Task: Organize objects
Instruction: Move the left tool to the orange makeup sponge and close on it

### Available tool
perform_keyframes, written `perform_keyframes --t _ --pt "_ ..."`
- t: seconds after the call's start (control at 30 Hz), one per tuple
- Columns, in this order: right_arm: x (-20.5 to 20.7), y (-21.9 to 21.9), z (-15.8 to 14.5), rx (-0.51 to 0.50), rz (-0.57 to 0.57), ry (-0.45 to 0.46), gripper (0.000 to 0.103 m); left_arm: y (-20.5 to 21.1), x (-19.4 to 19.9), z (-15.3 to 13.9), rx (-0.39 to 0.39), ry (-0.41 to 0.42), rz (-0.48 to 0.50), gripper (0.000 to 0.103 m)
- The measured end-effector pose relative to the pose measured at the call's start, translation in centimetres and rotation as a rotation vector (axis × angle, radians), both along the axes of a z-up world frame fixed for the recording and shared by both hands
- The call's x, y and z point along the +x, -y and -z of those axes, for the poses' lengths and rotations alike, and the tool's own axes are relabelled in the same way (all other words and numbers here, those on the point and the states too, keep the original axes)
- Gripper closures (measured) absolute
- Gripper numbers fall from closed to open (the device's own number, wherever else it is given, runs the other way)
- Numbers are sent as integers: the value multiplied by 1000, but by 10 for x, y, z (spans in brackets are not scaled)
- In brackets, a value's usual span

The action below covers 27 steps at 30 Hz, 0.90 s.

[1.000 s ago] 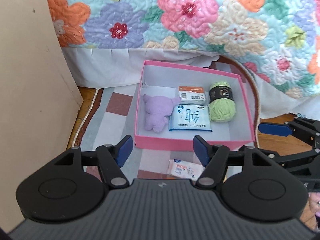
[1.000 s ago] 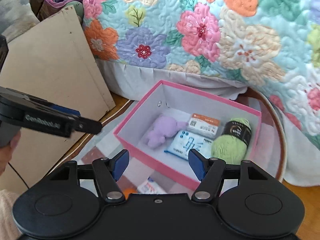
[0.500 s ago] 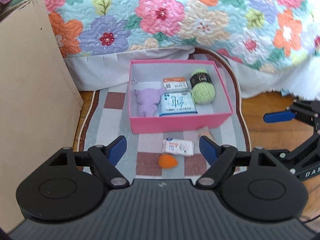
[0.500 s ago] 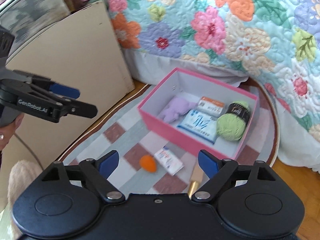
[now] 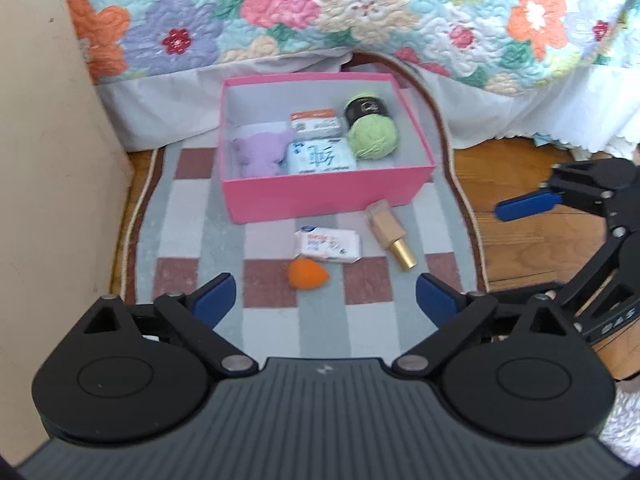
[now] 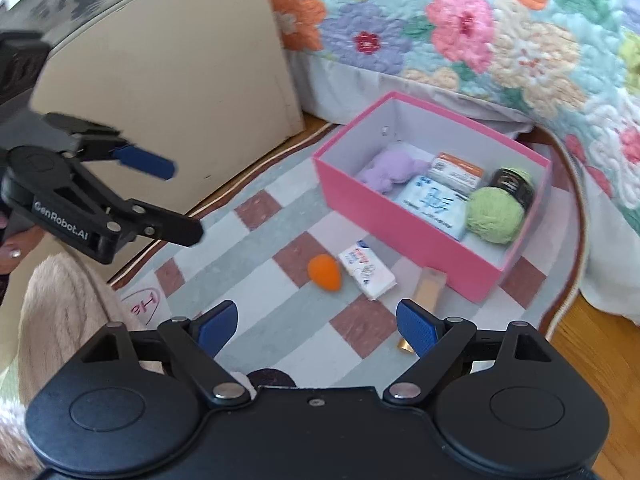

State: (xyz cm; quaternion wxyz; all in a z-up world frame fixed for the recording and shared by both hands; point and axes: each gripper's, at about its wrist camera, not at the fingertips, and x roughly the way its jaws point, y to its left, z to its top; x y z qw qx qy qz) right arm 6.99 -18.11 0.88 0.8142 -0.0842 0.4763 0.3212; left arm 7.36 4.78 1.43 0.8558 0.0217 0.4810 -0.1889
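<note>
A pink box (image 5: 320, 196) (image 6: 400, 224) sits on a checked rug and holds a purple plush toy (image 5: 260, 154), a green yarn ball (image 5: 372, 136), a blue tissue pack (image 5: 320, 158) and a small orange-white box (image 5: 316, 122). On the rug in front lie an orange egg-shaped sponge (image 5: 307, 274) (image 6: 325, 272), a white wipes pack (image 5: 328, 245) (image 6: 366, 269) and a gold-capped tan bottle (image 5: 390, 236) (image 6: 428, 286). My left gripper (image 5: 326, 300) is open and empty above the rug. My right gripper (image 6: 316, 322) is open and empty.
A beige board (image 5: 52, 184) stands at the left. A floral quilt (image 5: 360, 12) hangs over the bed behind the box. Wood floor (image 5: 532, 240) lies right of the rug (image 5: 192, 240). Each gripper shows in the other's view (image 5: 528, 204) (image 6: 132, 184).
Both grippers have pulled back and up from the box, so the sponge, wipes pack and bottle on the rug came into view. Both jaws stand wider open.
</note>
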Motion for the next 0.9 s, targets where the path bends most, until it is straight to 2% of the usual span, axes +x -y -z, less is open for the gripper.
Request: perform_keyframes --t 0.13,0.37,0.53,0.7,0.83,0.9 --pt "1 -13 21 -58 -89 77 13 5 1 14 34 45 7 0" --pt "27 -27 80 -30 -186 33 13 0 25 66 6 -26 -37 0" --pt "46 -36 128 -29 -196 -15 14 -7 53 121 16 -108 -111 1" --pt "61 -45 163 -14 -172 -63 20 -17 77 167 -38 -180 -182 9" --pt "68 -58 185 -2 -164 -77 24 -17 88 187 -64 -169 -199 17" --pt "71 -65 195 -8 -143 -80 32 -14 92 193 -71 -147 -184 30"
